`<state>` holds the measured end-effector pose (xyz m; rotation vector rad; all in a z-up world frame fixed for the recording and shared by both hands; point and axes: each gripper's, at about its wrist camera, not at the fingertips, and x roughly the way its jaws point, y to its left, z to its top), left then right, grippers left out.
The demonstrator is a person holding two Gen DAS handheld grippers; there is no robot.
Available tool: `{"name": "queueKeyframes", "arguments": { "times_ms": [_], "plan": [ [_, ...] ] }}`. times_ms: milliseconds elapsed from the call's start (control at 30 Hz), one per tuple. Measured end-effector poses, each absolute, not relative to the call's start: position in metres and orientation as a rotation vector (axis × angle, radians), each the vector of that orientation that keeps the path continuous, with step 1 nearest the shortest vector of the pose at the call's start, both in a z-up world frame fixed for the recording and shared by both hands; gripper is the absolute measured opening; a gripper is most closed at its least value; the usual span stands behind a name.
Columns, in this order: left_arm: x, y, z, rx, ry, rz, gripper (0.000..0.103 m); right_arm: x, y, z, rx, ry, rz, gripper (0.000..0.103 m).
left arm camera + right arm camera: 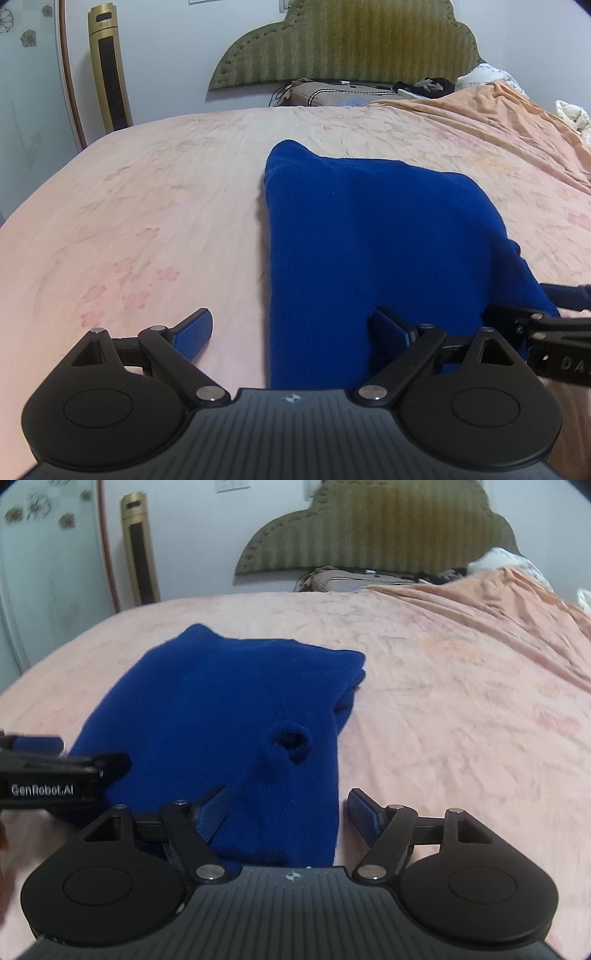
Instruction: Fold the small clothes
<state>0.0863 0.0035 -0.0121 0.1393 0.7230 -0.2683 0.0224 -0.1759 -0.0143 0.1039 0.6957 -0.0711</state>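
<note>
I see the folded blue garment lying flat on the bed. My left gripper has its jaws wide apart, straddling the garment's left edge and holding nothing. My right gripper likewise stands wide open astride the right edge, empty.

- Left gripper: matte black, ribbed central housing with a small white emblem, two round discs at its sides.
- Angled black link arms with silver screws.
- Fingers: blue textured pads.
- Right gripper: same build; the left one's side reads "GenRobot.AI" in white.
</note>
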Motion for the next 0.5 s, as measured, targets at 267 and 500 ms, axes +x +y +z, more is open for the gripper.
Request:
{"name": "queueKeyframes", "arguments": {
  "times_ms": [267, 500],
  "plan": [
    [0.064, 0.012, -0.011, 0.124, 0.729, -0.257, 0.094, -0.007, -0.168, -0.004, 0.099, 0.659, -0.093, 0.096],
    [0.050, 0.017, -0.016, 0.139, 0.703, -0.243, 0.094, -0.012, -0.163, -0.010, 0.100, 0.687, -0.106, 0.097]
  ]
}}
